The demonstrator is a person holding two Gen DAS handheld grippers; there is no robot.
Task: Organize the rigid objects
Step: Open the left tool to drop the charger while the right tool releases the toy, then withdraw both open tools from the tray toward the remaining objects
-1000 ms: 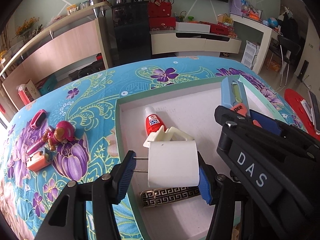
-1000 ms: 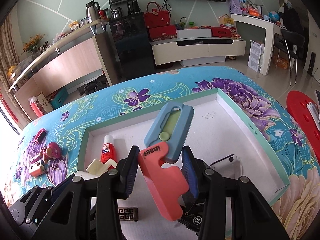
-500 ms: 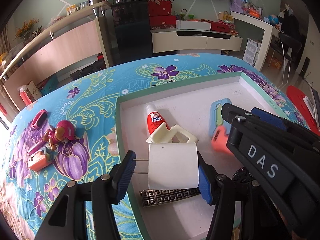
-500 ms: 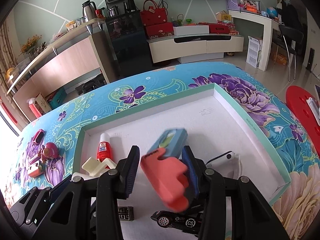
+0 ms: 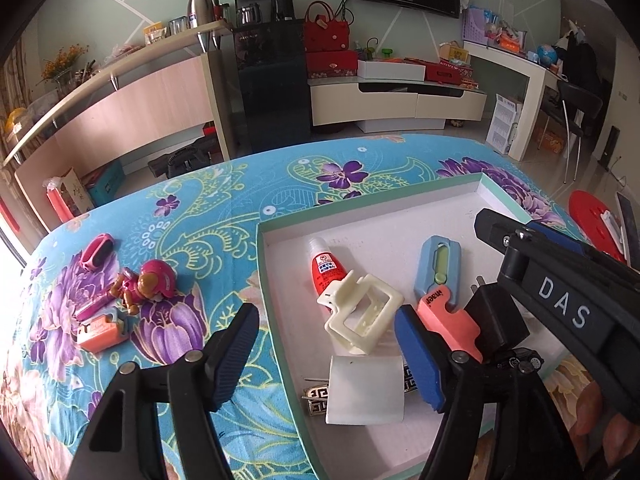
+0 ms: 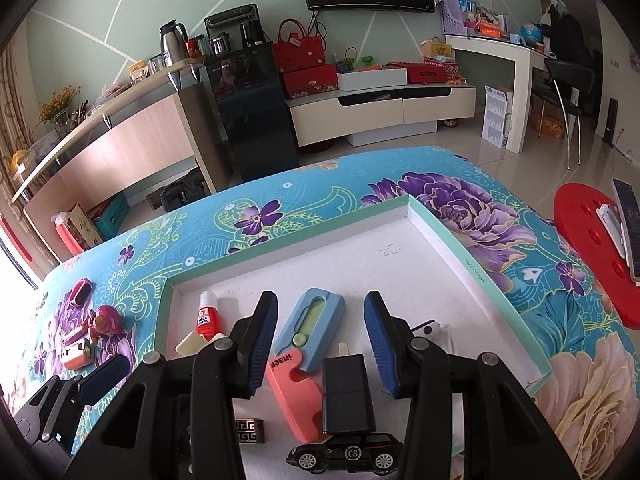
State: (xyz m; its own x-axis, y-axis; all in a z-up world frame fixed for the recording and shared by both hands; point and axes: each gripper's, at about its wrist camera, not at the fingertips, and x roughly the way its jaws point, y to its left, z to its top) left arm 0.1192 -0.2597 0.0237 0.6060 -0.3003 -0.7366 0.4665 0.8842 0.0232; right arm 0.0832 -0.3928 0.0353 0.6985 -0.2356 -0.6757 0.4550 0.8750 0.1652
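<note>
Both drops into the tray [image 5: 280, 320] look finished. The left gripper [image 5: 326, 360], jaws just opened, stands clear above the white charger [image 5: 366, 390]; the right gripper [image 6: 320, 344] gapes empty over the box cutter [image 6: 306, 344]. Next, I judge, fetch the toys [image 5: 146, 286] lying left on the cloth.

The left gripper [image 5: 326, 354] tilts downward, its jaws standing wide apart after just opening, pads pressing nothing. The right gripper [image 6: 320, 344] also tilts downward with jaws parted and empty; in the left wrist view its black body enters from 3 o'clock.

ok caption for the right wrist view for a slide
Open right gripper above the blue-and-coral utility knife lying in the white tray beside a black charger.
</note>
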